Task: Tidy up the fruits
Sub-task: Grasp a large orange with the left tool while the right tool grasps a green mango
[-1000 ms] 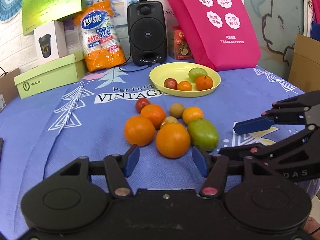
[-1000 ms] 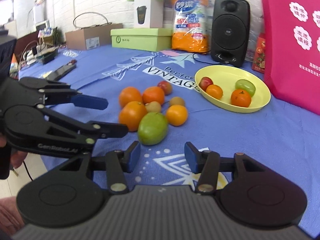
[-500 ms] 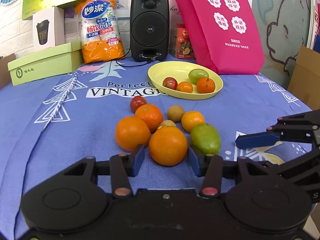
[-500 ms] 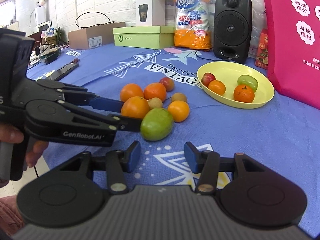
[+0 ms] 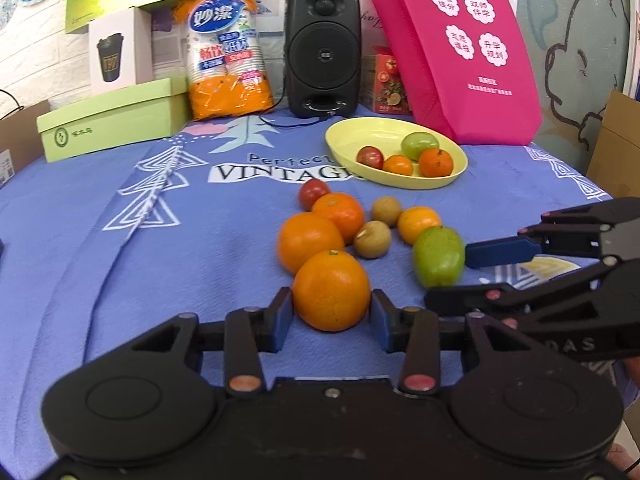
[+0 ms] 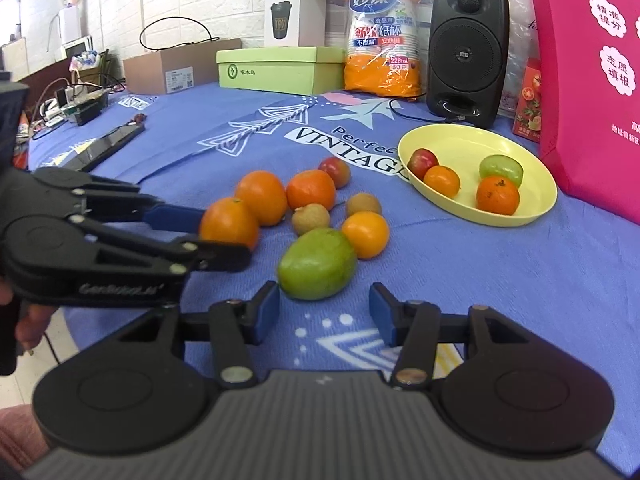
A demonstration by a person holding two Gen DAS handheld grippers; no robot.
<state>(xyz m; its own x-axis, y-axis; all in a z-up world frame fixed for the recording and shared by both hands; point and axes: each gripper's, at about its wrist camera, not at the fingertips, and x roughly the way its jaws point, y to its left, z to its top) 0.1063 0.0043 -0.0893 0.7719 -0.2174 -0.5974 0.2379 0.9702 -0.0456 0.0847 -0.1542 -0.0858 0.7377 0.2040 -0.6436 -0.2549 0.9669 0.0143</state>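
Observation:
Several loose fruits lie on the blue cloth. My left gripper (image 5: 331,320) is open, its pads either side of a big orange (image 5: 331,290) without squeezing it; it also shows in the right wrist view (image 6: 229,224). My right gripper (image 6: 323,310) is open, just short of a green mango (image 6: 317,263), which also shows in the left wrist view (image 5: 438,256). A yellow plate (image 5: 348,138) behind holds several small fruits.
A black speaker (image 5: 323,50), a pink bag (image 5: 448,48), an orange pack of cups (image 5: 228,48) and green and white boxes stand along the back. A phone (image 6: 108,144) lies at the left of the cloth.
Both grippers moved forward. The left one now has the big orange between its pads. The right one came up close to the mango.

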